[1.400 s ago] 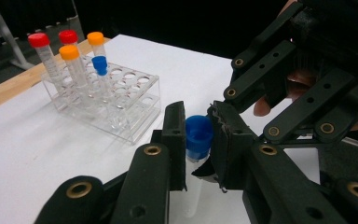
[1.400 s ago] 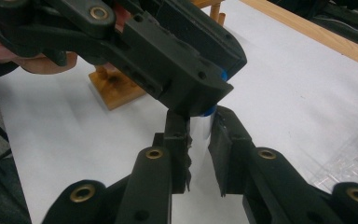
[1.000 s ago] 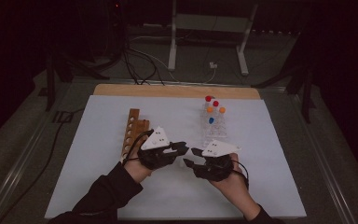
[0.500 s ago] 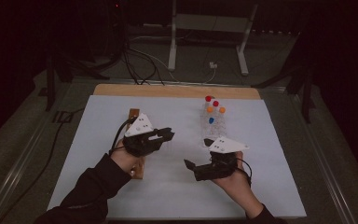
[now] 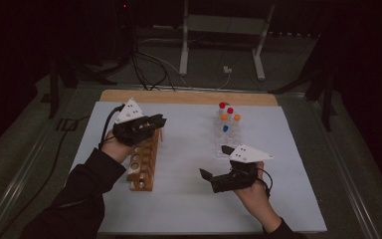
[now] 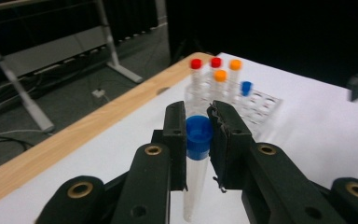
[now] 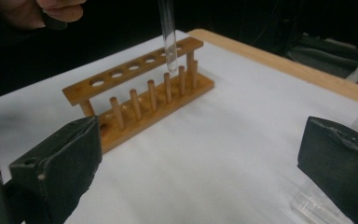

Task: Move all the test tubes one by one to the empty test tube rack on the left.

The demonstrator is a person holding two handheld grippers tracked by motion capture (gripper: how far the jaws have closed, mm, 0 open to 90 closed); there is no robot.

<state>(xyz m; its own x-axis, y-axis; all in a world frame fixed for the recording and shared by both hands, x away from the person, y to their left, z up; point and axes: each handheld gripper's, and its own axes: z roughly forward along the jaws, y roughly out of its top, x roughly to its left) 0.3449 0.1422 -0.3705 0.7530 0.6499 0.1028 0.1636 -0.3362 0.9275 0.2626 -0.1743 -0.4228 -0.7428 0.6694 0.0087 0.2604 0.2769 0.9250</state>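
A: Blue cap first – the blue-capped tube point(image 6: 196, 158) is clamped between the left gripper's point(image 6: 198, 122) jaws, pads pressing just under and on the cap, clear body hanging straight down. From the right gripper's camera its rounded tip hangs over the far end of the wooden rack point(image 7: 142, 93), just above the top bar w/ the holes, not in one yet.

B: So which step, in your view?

A: Carry-and-insert, I'd say. Tube's in the air above the rack, nothing seated. In the high view the left gripper point(image 5: 149, 124) sits over the rack's point(image 5: 143, 167) far end.

B: And the right gripper?

A: Right gripper point(image 5: 214, 164) is let go – jaws spread wide, nothing between them; they have just been opening. It hovers low over the white mat point(image 5: 189, 209), near the clear plastic rack point(image 5: 228, 137) that holds the other capped tubes, red, orange & one blue.

B: Next move needs what?

A: Prob. lining the tip up w/ one hole in the top bar, keeping the tube upright, then lowering slowly so it slides through. Can't tell exactly which hole it's over – last or second-to-last. Risk as I judge it: tip catching the bar's edge if it's tilted. Release only once it's seated.
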